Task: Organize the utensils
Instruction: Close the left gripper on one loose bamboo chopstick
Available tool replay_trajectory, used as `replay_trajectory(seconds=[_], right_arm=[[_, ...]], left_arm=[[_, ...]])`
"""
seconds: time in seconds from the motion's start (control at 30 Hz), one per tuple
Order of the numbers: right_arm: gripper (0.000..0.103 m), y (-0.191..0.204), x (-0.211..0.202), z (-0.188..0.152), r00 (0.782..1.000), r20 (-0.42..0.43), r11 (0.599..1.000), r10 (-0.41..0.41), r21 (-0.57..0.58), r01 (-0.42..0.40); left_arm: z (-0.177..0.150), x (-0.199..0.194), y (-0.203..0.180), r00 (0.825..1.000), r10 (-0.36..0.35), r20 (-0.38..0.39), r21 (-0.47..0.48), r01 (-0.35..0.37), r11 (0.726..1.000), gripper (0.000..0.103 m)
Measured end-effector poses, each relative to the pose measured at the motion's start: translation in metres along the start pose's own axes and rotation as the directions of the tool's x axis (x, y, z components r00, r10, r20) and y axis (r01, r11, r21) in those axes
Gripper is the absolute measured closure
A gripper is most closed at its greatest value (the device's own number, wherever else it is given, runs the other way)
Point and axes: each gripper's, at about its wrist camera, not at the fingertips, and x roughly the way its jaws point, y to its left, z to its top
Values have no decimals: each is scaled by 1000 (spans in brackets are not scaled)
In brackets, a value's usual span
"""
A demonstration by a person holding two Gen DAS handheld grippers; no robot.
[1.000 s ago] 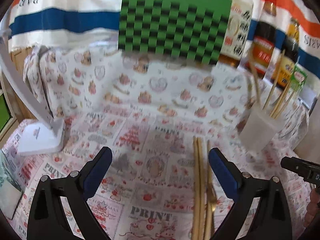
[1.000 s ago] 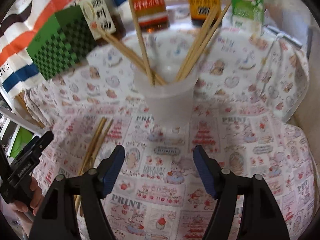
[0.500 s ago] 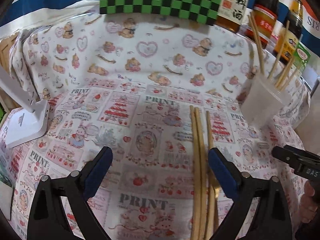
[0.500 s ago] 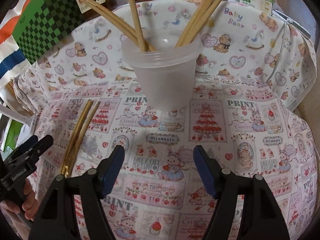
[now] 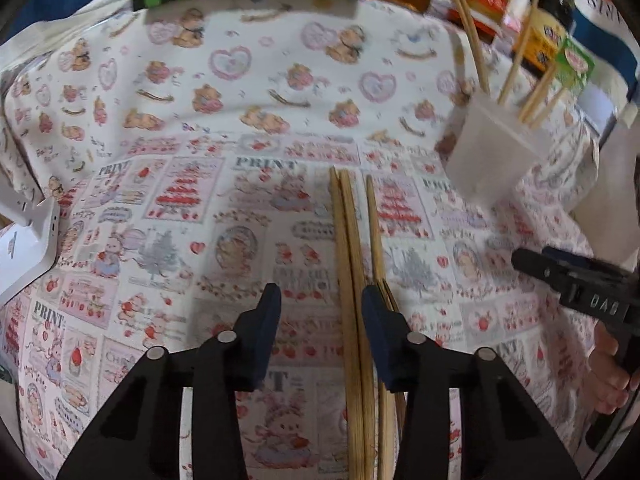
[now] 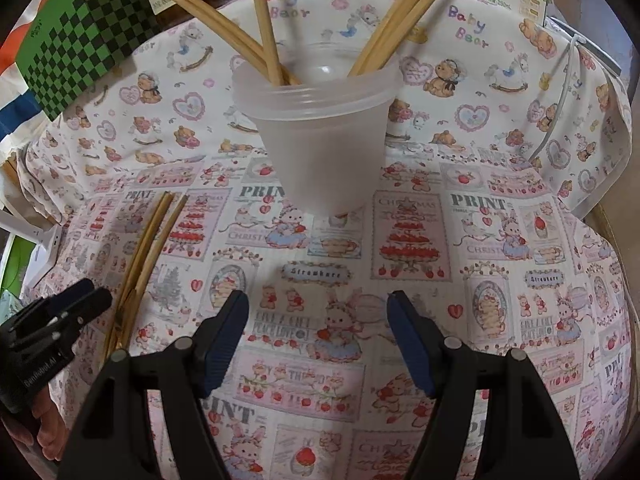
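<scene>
Left wrist view: chopsticks [image 5: 354, 280] lie loose on the cloth [image 5: 224, 152], partly between my left gripper [image 5: 320, 320] jaws, which stand parted, holding nothing.
Handling: I judge them light, stiff, smooth; mid-shaft grip suits.
Cup [image 6: 320, 136]: upright, holds others.
Right gripper [image 6: 318, 344]: spread, empty.

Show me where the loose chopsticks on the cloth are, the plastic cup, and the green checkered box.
loose chopsticks [image 5: 347, 264], left wrist view, on the middle of the shafts lying on the cloth.
plastic cup [image 6: 324, 148], right wrist view, on its frosted side wall.
green checkered box [image 6: 86, 46], right wrist view, on its checkered face.
</scene>
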Motion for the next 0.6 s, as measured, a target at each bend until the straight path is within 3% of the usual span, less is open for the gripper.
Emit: replay_trajectory(seconds=[0.23,0.37,0.47,0.6], right_arm=[[33,0,3,0,1000,-5,1000,-7,-2,7],[33,0,4,1,1000,-6,1000,-9,-2,9],[33,0,4,1,1000,-5,1000,-10,-3,10],[33,0,4,0,1000,-5,1000,-12,-3,12]], left_arm=[[-2,3,2,1000,-4,-27,-11,4,1000,70],[-1,1,8,999,-38,-32,-46,37,998,82],[-2,-2,7,999,-22,-30,-40,21,999,88],[-2,-4,8,999,-25,-32,-43,24,999,88]])
